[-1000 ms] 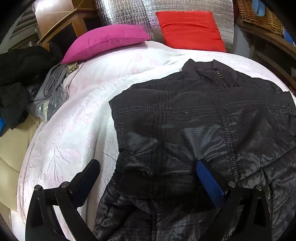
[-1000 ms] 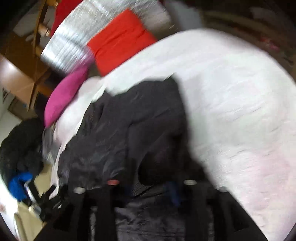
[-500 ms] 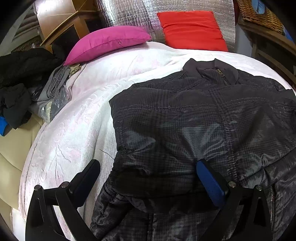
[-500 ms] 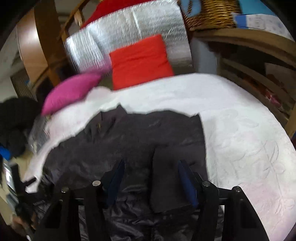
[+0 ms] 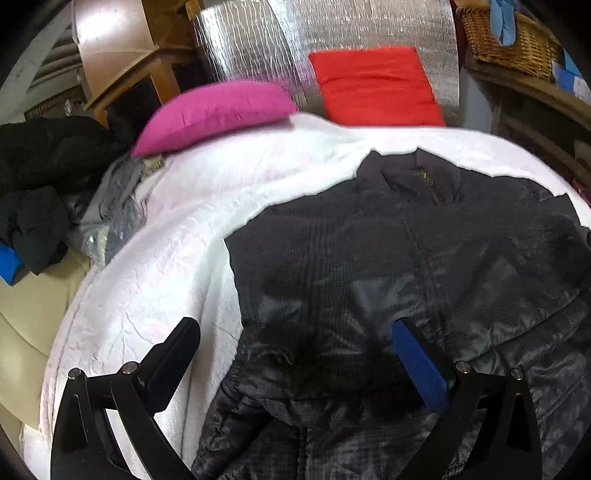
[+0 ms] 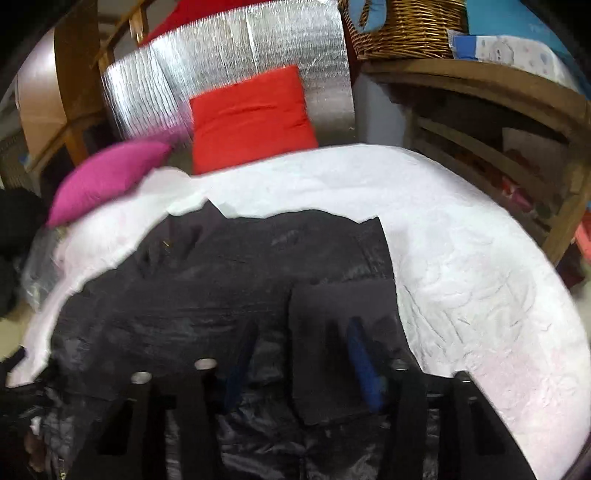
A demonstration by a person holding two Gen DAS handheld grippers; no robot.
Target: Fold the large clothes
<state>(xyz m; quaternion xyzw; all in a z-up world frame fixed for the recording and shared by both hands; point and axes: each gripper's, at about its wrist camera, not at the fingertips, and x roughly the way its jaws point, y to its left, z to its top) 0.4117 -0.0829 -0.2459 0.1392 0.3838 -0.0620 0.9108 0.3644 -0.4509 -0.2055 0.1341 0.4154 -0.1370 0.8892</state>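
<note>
white quilt [image 5: 159, 280] under black jacket [image 5: 388, 258] | left tool [image 5: 295, 354] wide, empty | right tool [image 6: 299, 354] closing over sleeve

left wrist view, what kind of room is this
Probably a bedroom at home: a white textured bedspread under a black quilted jacket, a magenta pillow, and a woven wicker basket on wooden shelving.

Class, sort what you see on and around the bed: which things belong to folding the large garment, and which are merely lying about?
Part of the job:
dark jacket
left gripper
right gripper, jaws closing around the jacket's cuff

Lying about:
pink pillow
red cushion
wicker basket
heap of black clothes
</note>
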